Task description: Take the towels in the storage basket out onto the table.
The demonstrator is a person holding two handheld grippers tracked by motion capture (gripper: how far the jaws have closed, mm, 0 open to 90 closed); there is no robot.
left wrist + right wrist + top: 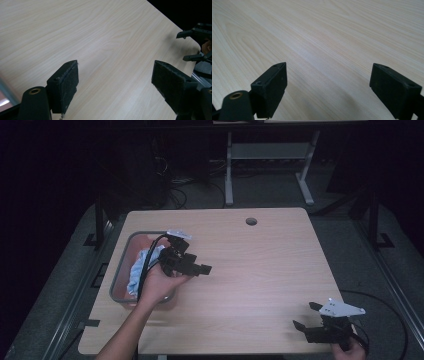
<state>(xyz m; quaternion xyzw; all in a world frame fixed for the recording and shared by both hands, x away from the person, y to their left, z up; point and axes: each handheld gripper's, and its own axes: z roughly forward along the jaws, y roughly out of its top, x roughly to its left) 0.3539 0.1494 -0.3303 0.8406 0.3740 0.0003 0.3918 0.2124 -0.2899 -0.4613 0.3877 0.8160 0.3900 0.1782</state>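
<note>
Blue cloth (141, 268) in pink bin (121, 270), at nine o'clock: approach slowly from above with empty, spread-jawed left gripper (199, 268); right gripper (306, 316) likewise parted, at five o'clock.

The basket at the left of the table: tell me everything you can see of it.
The basket is a shallow rectangular tray with a grey rim and rounded corners, its inside pinkish red. It sits flat near the left edge of the wooden table. Crumpled light blue cloth lies in it, reaching up to the rim. The person's left hand and the left gripper are over its right side, hiding that wall; the open jaws point out over bare table. Whether the hand touches the basket cannot be told.
</note>
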